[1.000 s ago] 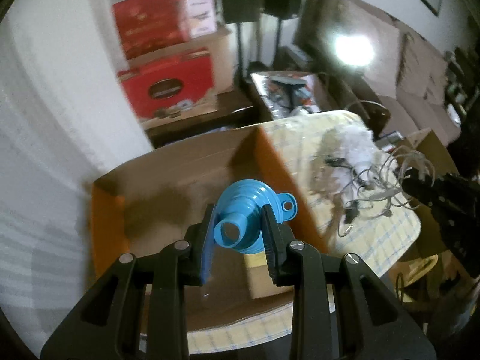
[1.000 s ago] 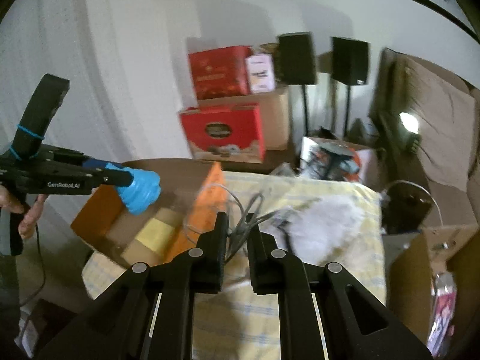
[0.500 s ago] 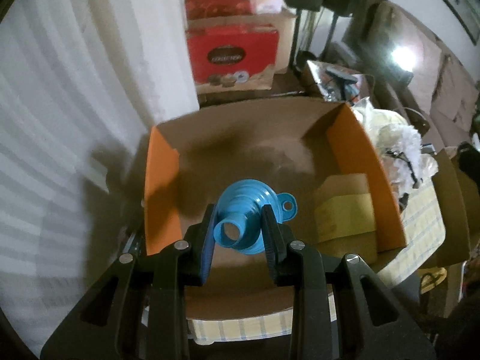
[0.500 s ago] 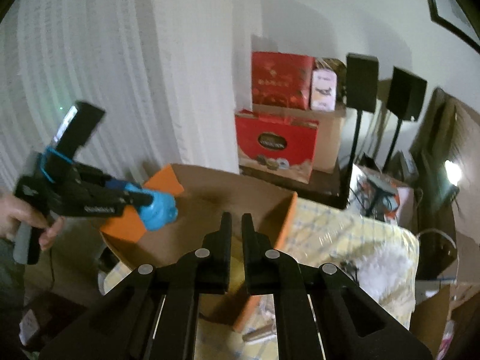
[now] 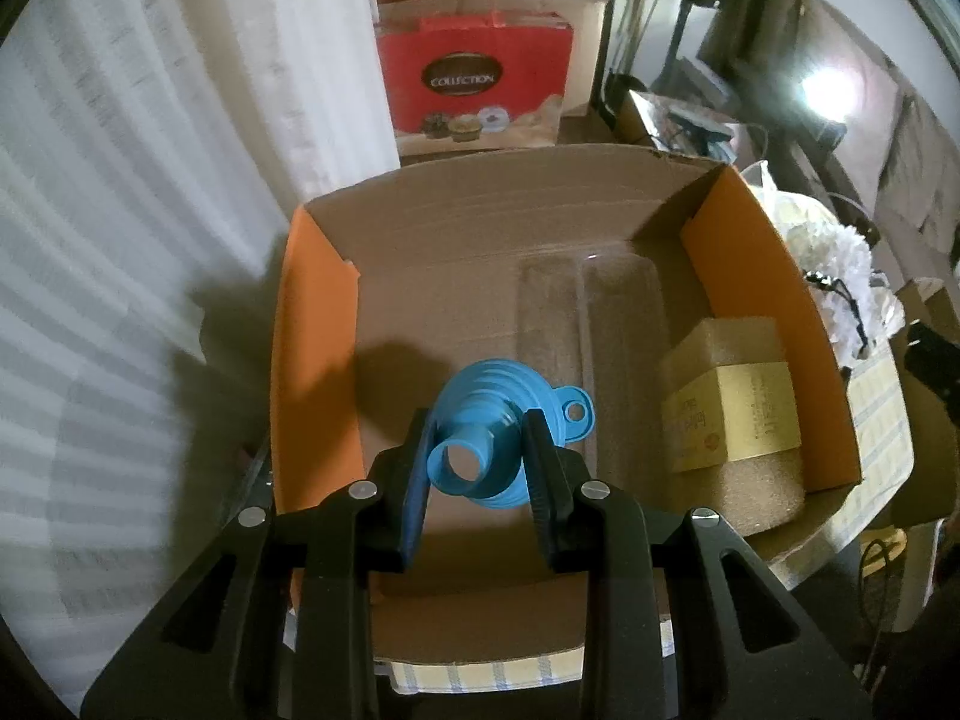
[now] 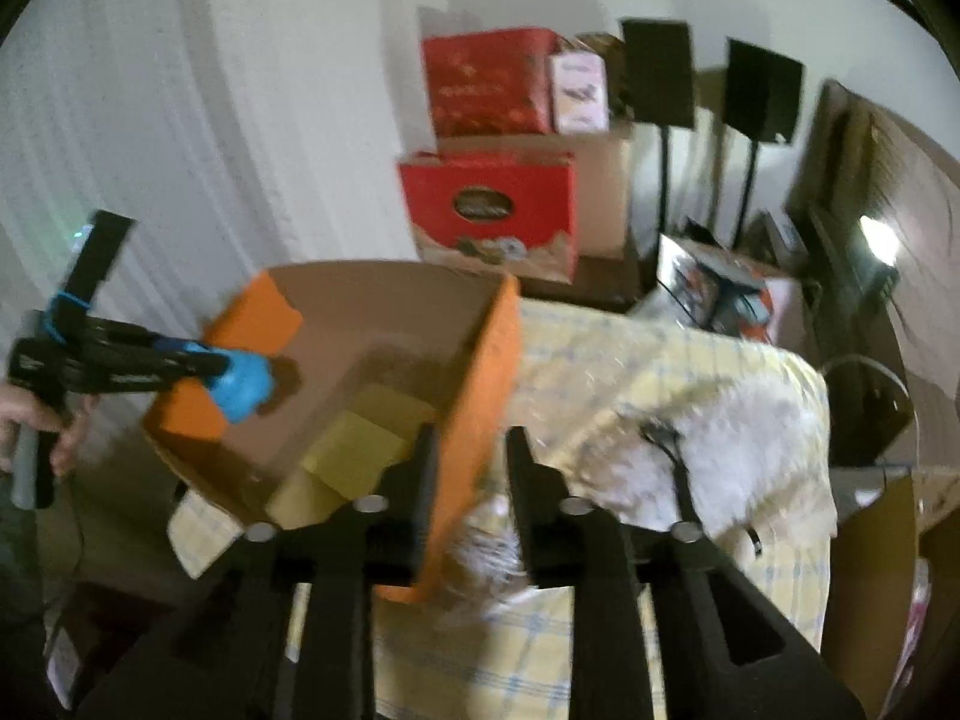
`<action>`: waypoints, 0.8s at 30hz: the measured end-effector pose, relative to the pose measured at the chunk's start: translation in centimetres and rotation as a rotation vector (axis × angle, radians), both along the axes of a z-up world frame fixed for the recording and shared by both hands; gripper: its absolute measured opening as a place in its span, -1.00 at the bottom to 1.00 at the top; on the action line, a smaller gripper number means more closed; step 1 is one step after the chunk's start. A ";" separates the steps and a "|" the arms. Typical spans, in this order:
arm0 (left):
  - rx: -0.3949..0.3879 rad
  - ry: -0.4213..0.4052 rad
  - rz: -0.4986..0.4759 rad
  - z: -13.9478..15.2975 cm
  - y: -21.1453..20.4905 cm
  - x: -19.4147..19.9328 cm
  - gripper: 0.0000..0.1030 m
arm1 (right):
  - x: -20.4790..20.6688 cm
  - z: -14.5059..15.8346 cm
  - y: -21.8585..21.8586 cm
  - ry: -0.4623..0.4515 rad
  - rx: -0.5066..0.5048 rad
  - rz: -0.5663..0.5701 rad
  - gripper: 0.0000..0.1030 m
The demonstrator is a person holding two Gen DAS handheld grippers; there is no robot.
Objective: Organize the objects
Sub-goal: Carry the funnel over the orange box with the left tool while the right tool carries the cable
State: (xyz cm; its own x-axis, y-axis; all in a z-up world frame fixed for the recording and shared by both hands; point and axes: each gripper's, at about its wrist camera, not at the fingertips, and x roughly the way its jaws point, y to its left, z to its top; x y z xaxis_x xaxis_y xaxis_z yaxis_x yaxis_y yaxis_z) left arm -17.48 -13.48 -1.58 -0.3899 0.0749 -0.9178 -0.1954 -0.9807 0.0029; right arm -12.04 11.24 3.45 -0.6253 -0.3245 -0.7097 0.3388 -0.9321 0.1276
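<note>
Funnel (image 5: 489,429), blue and collapsible, sits gripped in our left tongs (image 5: 477,462), hanging over the open cardboard box (image 5: 480,222), above its bare floor toward the box's orange left wall. Its spout points back at the wrist camera and its wide mouth faces down into the box, so the long axis runs along the tong fingers, steeply downward; the hanging tab sticks out toward the cork-coloured package (image 5: 732,414) that lies against the box's right wall.

We judge the step in hand to be putting the funnel into the box. Next we need to lower it closer to the box floor, keep clear of the package, then let the tongs part.

Our right tongs (image 6: 468,498) are opening with nothing gripped; the box's orange right wall merely shows between the fingers. Beyond that wall, on the checked cloth (image 6: 630,348), lie a white fluffy duster (image 6: 738,432) and some cables.
</note>
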 end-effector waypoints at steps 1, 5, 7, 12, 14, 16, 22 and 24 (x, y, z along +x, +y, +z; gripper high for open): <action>-0.002 -0.004 0.000 -0.2 0.0 -0.1 -0.48 | -0.1 -0.6 0.5 -0.013 0.000 -0.012 -0.36; -0.009 -0.023 0.004 -1.0 0.0 -0.5 -0.48 | -0.4 -2.9 2.0 -0.064 0.005 -0.046 -0.33; -0.013 -0.032 0.003 -1.4 0.0 -0.6 -0.48 | -0.5 -3.8 2.6 -0.082 0.004 -0.056 -0.33; -0.019 -0.049 0.002 -2.3 0.0 -0.5 -0.48 | -0.4 -4.8 4.0 -0.092 0.019 -0.091 -0.18; -0.019 -0.054 0.005 -2.5 -0.1 -0.6 -0.48 | -0.5 -5.4 4.6 -0.105 0.014 -0.103 -0.15; -0.015 -0.058 0.009 -2.7 -0.2 -0.7 -0.48 | -0.6 -5.9 4.8 -0.114 0.014 -0.103 -0.13; -0.013 -0.072 0.011 -3.4 -0.3 -0.6 -0.48 | -0.8 -6.9 3.4 -0.113 0.016 -0.069 0.26; -0.013 -0.073 0.012 -3.4 -0.3 -0.6 -0.48 | -1.2 -7.6 2.8 -0.129 0.022 -0.062 0.26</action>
State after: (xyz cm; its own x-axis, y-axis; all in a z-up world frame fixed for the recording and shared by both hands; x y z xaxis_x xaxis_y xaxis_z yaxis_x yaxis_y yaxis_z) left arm -18.06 -13.80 -5.02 -0.3225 0.0582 -0.9448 -0.1837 -0.9830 0.0021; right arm -13.24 14.06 -4.12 -0.5471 -0.2715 -0.7918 0.2627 -0.9538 0.1456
